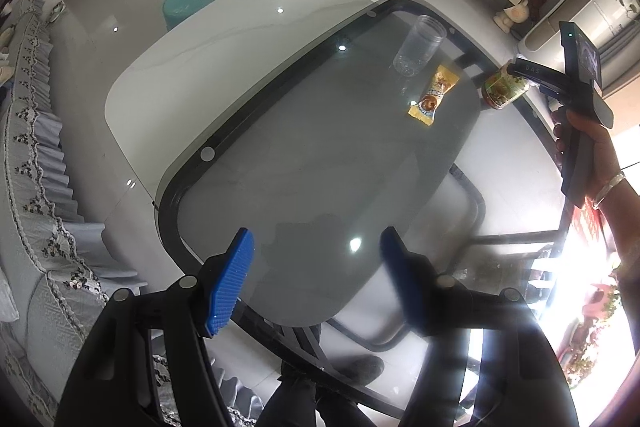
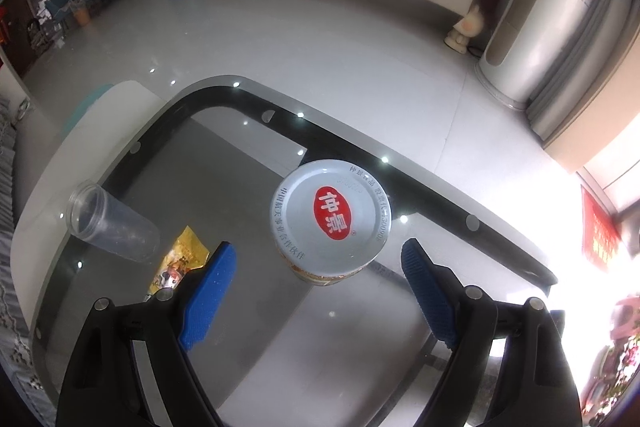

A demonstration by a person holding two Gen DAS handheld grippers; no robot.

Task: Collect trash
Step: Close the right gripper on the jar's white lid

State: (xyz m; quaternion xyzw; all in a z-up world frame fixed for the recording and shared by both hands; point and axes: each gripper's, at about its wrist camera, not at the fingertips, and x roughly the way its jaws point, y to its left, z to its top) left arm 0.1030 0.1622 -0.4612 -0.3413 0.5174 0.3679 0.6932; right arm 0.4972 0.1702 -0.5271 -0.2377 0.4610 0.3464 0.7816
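A jar with a white lid and red logo (image 2: 330, 219) stands on the glass table (image 2: 248, 163) near its right edge. My right gripper (image 2: 319, 247) hovers over the jar, open, with its blue pads (image 2: 212, 291) wide of the lid on both sides and not touching it. In the left wrist view the same jar (image 1: 502, 89) shows its green and red label under that gripper. A yellow snack wrapper (image 1: 434, 93) lies flat beside a clear plastic cup (image 1: 420, 47). My left gripper (image 1: 316, 247) is open over bare glass, holding nothing.
A black frame (image 1: 172, 195) runs under the glass rim. A teal stool (image 1: 200, 3) stands beyond the table, and a covered sofa (image 1: 36, 187) lines the left. A white tower appliance (image 2: 532, 27) stands at the right. A person's legs and shoe (image 1: 360, 367) show through the glass.
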